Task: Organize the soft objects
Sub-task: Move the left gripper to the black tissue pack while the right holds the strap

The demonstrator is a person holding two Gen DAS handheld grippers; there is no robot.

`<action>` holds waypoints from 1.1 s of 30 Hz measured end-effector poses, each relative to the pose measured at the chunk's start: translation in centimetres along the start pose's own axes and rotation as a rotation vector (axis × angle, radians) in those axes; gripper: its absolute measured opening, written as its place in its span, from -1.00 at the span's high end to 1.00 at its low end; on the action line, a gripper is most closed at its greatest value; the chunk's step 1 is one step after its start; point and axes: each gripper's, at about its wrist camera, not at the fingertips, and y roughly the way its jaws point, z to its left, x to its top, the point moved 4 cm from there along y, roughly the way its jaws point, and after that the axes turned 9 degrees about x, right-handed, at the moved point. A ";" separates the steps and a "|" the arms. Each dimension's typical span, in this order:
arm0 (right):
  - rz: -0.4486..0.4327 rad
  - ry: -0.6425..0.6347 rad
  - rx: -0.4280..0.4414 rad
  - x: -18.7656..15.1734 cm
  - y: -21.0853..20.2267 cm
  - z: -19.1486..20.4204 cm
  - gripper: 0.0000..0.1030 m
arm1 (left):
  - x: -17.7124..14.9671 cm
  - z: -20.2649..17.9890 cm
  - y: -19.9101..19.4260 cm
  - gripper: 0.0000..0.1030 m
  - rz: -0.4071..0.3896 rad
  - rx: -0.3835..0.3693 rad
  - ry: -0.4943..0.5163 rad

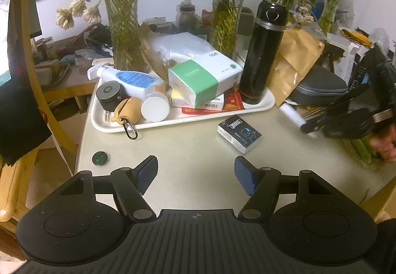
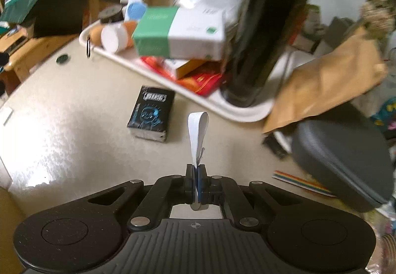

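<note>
Cluttered beige tabletop (image 2: pixel 81 110): right gripper (image 2: pixel 196 175) pinches the lower end of a white looped strap (image 2: pixel 197 130) held clear of the surface, at 6 o'clock from the tray (image 2: pixel 247 110); judged light, limp, best gripped flat across its doubled end; left gripper (image 1: pixel 196 170) spread, empty.

strap (image 2: pixel 197 134): white, folded into a loop
state: pinched at its lower end, loop standing up
place: above the tabletop

A white strap (image 2: pixel 196 135), a black-and-blue printed pack (image 2: pixel 151 113), a green-and-white box (image 2: pixel 179 31).
</note>
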 end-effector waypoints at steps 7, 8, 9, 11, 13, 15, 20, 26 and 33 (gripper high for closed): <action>-0.058 0.060 -0.082 -1.1 -4.8 -0.7 0.92 | 0.4 -0.6 0.2 -0.32 -0.009 0.020 0.011; -0.066 0.069 -0.088 -1.4 -5.4 -0.7 0.92 | 0.4 -0.7 0.2 -0.32 -0.009 0.018 0.013; -0.073 0.075 -0.095 -1.6 -5.9 -0.5 0.92 | 0.5 -0.9 0.3 -0.32 -0.012 0.017 0.017; -0.091 0.087 -0.095 -2.2 -7.1 -0.1 0.92 | 0.6 -1.3 0.3 -0.32 -0.020 0.025 0.036; -0.110 0.096 -0.089 -2.5 -8.2 0.3 0.92 | 0.7 -1.6 0.2 -0.32 -0.041 0.058 0.064; -0.132 0.105 -0.088 -2.8 -9.1 0.7 0.92 | 0.8 -1.8 0.3 -0.32 -0.051 0.076 0.080; -0.177 0.141 -0.081 -3.7 -11.5 1.3 0.92 | 1.0 -1.5 0.5 -0.32 -0.045 0.069 0.070; -0.177 0.161 -0.084 -4.9 -12.6 2.1 0.92 | 1.0 -1.8 0.5 -0.32 -0.060 0.045 0.121; -0.222 0.207 -0.073 -5.5 -14.3 1.9 0.92 | 1.6 -3.0 2.1 -0.32 -0.107 -0.044 0.227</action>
